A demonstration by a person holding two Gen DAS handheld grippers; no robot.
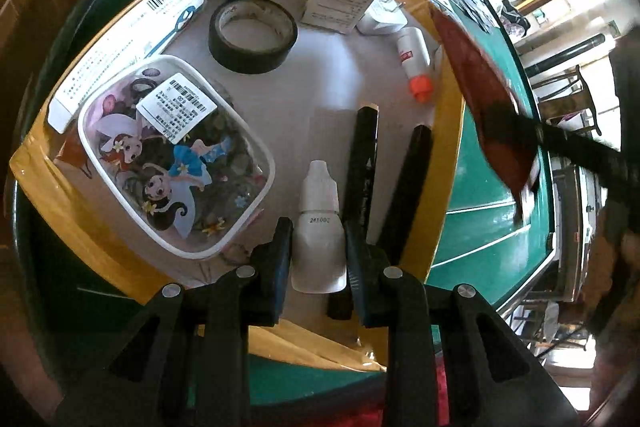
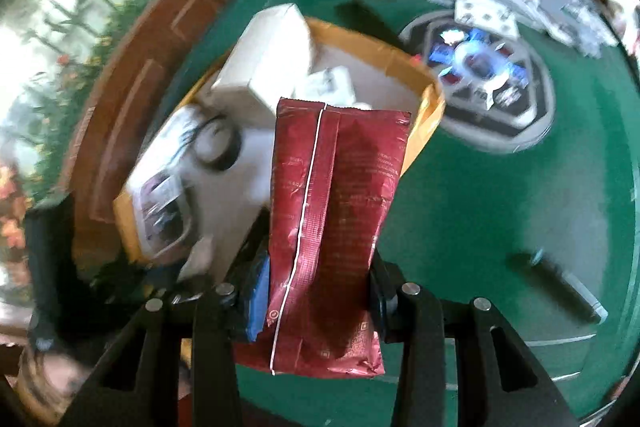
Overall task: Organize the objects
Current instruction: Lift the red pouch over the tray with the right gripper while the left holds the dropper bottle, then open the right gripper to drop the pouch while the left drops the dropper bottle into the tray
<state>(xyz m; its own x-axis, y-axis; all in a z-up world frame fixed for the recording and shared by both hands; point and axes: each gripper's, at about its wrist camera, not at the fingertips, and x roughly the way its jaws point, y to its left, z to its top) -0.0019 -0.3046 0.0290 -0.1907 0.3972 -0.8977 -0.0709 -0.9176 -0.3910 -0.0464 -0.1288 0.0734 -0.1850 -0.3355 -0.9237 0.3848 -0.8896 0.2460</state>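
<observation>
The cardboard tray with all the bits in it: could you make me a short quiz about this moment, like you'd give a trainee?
1. True or false: the left gripper is empty.
2. What does the right gripper hold? A) a roll of tape B) a dark red packet C) a marker
3. Fill in: the black tape roll lies inside the ____.

Key:
1. False. Its fingers are shut on a small white dropper bottle.
2. B, the dark red packet.
3. Cardboard tray, beside the cartoon-lid box.
</observation>
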